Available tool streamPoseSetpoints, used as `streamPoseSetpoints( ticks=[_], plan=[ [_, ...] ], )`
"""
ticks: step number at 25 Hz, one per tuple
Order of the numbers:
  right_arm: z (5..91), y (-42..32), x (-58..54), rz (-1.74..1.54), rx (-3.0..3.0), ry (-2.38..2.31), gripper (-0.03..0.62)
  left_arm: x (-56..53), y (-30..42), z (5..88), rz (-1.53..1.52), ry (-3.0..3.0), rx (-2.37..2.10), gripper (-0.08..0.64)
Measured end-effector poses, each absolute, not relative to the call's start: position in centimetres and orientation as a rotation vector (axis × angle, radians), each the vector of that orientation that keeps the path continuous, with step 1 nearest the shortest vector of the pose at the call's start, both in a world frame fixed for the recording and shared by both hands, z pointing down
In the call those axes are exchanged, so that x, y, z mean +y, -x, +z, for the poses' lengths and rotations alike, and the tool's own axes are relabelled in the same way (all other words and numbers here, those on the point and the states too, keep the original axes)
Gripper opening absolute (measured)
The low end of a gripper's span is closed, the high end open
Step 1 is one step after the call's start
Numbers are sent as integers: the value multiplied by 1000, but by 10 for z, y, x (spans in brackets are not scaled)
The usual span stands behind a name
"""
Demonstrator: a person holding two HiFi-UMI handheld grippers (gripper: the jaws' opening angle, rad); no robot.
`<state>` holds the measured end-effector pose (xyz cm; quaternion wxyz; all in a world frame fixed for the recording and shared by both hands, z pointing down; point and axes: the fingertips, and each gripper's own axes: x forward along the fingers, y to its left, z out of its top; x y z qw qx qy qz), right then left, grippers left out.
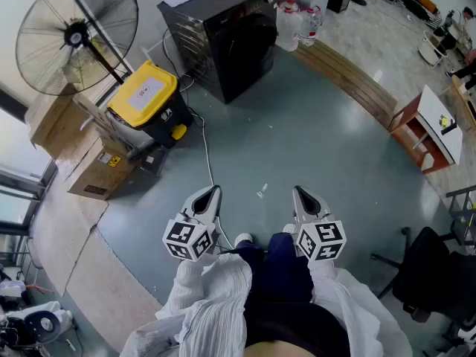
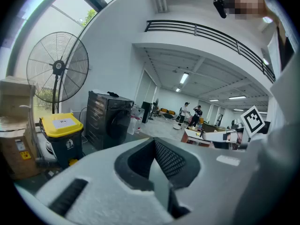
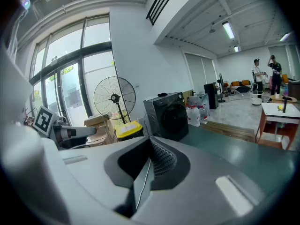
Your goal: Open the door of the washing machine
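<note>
The dark washing machine (image 1: 230, 39) stands on the grey floor far ahead, its round front door (image 1: 256, 42) closed. It also shows in the left gripper view (image 2: 110, 118) and in the right gripper view (image 3: 168, 115), small and distant in both. My left gripper (image 1: 214, 193) and right gripper (image 1: 299, 193) are held low, close to my body, side by side, both pointing towards the machine and well short of it. In the gripper views the left gripper (image 2: 153, 144) and the right gripper (image 3: 149, 149) have their jaws together with nothing between them.
A large standing fan (image 1: 78, 32), a yellow-lidded bin (image 1: 145, 95) and cardboard boxes (image 1: 97, 166) sit left of the machine. Water bottles (image 1: 297, 17) stand to its right. A cable (image 1: 208, 162) runs across the floor. A wooden kerb (image 1: 349, 76), small table (image 1: 428, 129) and office chair (image 1: 431, 274) are on the right.
</note>
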<state>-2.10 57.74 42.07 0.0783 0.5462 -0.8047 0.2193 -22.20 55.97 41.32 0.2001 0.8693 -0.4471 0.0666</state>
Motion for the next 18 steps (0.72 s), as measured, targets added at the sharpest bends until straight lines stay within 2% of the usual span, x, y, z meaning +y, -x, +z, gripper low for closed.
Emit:
streamPoseSetpoints(
  ticks=[8, 18],
  plan=[
    [413, 59, 600, 647, -2386, -1666, 8, 570, 257, 408, 146, -2440, -1239, 2],
    [406, 77, 610, 618, -2387, -1709, 8, 581, 261, 407, 117, -2474, -1187, 14]
  ],
)
